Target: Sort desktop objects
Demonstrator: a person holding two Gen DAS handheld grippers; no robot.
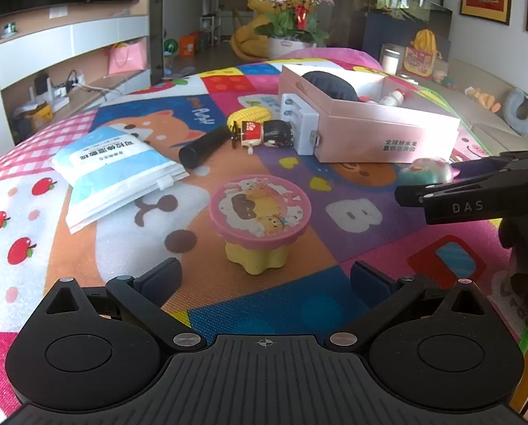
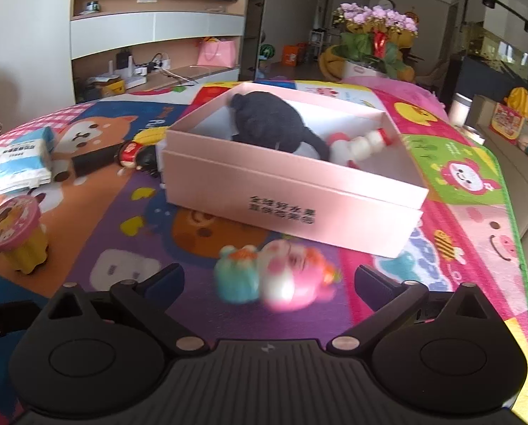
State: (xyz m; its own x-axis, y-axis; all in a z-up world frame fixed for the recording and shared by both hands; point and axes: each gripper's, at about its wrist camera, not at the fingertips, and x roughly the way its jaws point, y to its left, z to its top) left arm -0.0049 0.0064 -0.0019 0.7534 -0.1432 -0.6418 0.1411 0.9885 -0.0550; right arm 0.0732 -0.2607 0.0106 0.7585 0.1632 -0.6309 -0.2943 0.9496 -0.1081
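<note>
The right gripper (image 2: 269, 283) stood over a blurred pink-and-teal toy (image 2: 274, 278) lying on the play mat (image 2: 228, 322), its fingers spread to either side of the toy and not pressing on it. The pink box (image 2: 292, 194) sat just beyond at twelve o'clock, already holding a dark plush toy (image 2: 274, 124) and a small white-and-red bottle (image 2: 359, 145). By the look of it, the step in hand was picking up this toy for the box; the next move would call for closing squarely on its body, then lifting it over the near wall.

The left gripper (image 1: 264, 279) hung with its fingers spread and nothing between them, a yellow pot with a pink lid (image 1: 260, 219) at twelve o'clock. Farther off lay a blue-and-white packet (image 1: 115, 166) at eleven o'clock and a black tube (image 1: 203, 147), both unsorted.
</note>
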